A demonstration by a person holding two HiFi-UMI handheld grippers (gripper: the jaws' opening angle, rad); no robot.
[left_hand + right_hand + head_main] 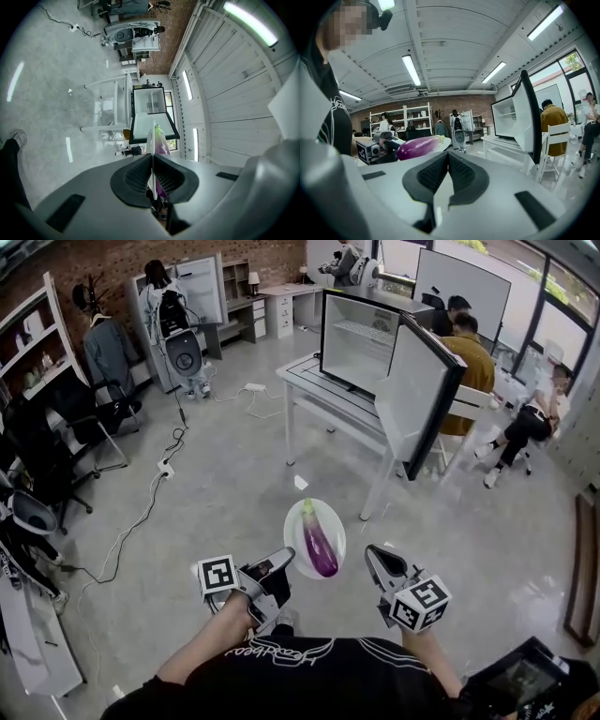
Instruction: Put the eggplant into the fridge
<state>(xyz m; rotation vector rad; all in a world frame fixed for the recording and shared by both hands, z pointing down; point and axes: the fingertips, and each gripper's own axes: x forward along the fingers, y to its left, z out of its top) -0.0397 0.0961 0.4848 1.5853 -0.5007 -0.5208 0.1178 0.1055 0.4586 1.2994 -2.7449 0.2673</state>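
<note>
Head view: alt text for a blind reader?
A purple eggplant lies on a white plate, clamped at its rim by the left gripper; the right gripper is beside it, apart. Ahead, an open fridge stands on a white table.

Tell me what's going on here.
A person holds a white plate with an eggplant on it, the left gripper clamped on the plate's rim. The right gripper is shut beside the plate, apparently not touching it. The fridge stands open on a table ahead. The eggplant isn't in it yet.
</note>
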